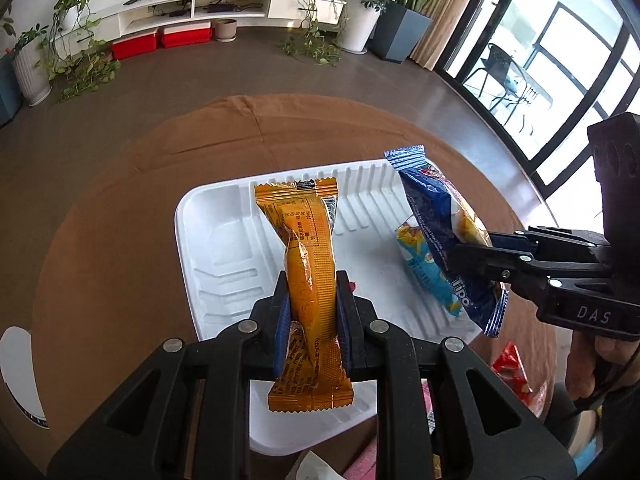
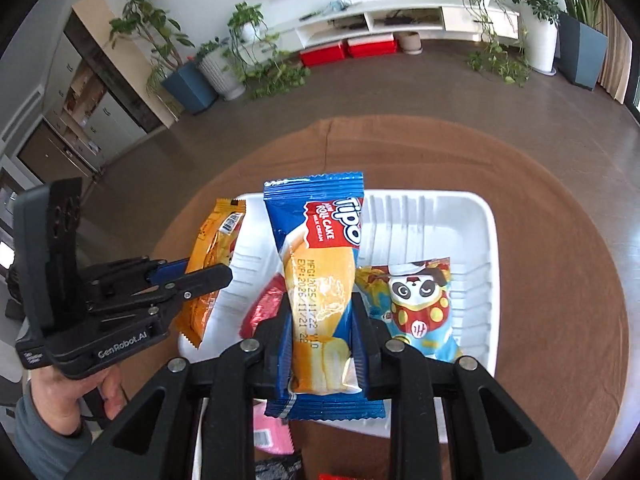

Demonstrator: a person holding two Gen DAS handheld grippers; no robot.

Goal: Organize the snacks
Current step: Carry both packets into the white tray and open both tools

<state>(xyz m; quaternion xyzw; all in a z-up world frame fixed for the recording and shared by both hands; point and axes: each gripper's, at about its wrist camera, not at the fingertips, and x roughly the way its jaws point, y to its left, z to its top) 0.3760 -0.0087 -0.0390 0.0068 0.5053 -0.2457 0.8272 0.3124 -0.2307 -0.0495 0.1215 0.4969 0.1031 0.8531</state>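
My left gripper (image 1: 312, 300) is shut on an orange snack packet (image 1: 308, 264) and holds it above the white tray (image 1: 208, 240). My right gripper (image 2: 322, 320) is shut on a blue Tipo roll cake packet (image 2: 320, 264), also above the tray (image 2: 472, 240). The right gripper (image 1: 476, 258) with the blue packet (image 1: 436, 220) shows at the right of the left wrist view. The left gripper (image 2: 216, 276) with the orange packet (image 2: 212, 252) shows at the left of the right wrist view. A light blue panda packet (image 2: 420, 304) lies in the tray, and a red packet (image 2: 264, 304) lies beside it.
The tray sits on a round table with a brown cloth (image 1: 120, 220). Red and pink packets (image 1: 516, 372) lie on the table near its front edge. A white object (image 1: 20, 376) sits at the table's left edge. Plants and a low white cabinet (image 1: 224, 8) stand far behind.
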